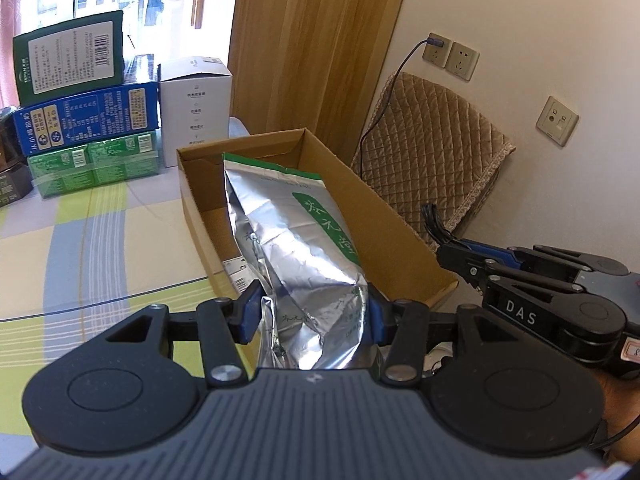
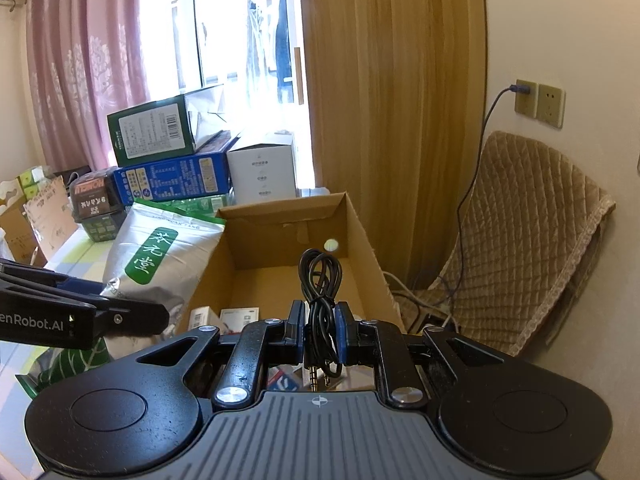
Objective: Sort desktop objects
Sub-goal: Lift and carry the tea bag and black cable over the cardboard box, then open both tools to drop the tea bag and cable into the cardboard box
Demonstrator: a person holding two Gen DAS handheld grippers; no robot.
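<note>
Silver foil tea pouch (image 1: 296,256), with a green label strip and green top edge, is pinched at its lower end between the blue pads of the left claw (image 1: 314,312), which is closed on it. In the left wrist view the pouch hangs over the open cardboard box (image 1: 404,236), its upper part tilted toward the box's far end. Small white packets lie on the box floor beneath it. The box sits on a surface (image 1: 80,240) covered with a checked yellow, blue and white cloth. Left of the box stand 3 stacked cartons, green (image 1: 70,54) on blue (image 1: 86,120) on a lighter green one (image 1: 92,162), with a white carton (image 1: 196,108) just beside them. The right claw (image 1: 448,246) enters from the right edge, carrying a black bundle above the box's right wall.

In the right wrist view the right claw (image 2: 320,328) is narrow, clamped on a coiled black audio cable (image 2: 320,280) whose loops stand up above the pads and whose 2 jack plugs hang below them. The cable is over the cardboard box (image 2: 372,248). The tea pouch (image 2: 160,256) is over the box's left wall, with the left claw (image 2: 132,316) gripping its lower end. A quilted tan cover (image 2: 520,248) leans against the wall at the right.
</note>
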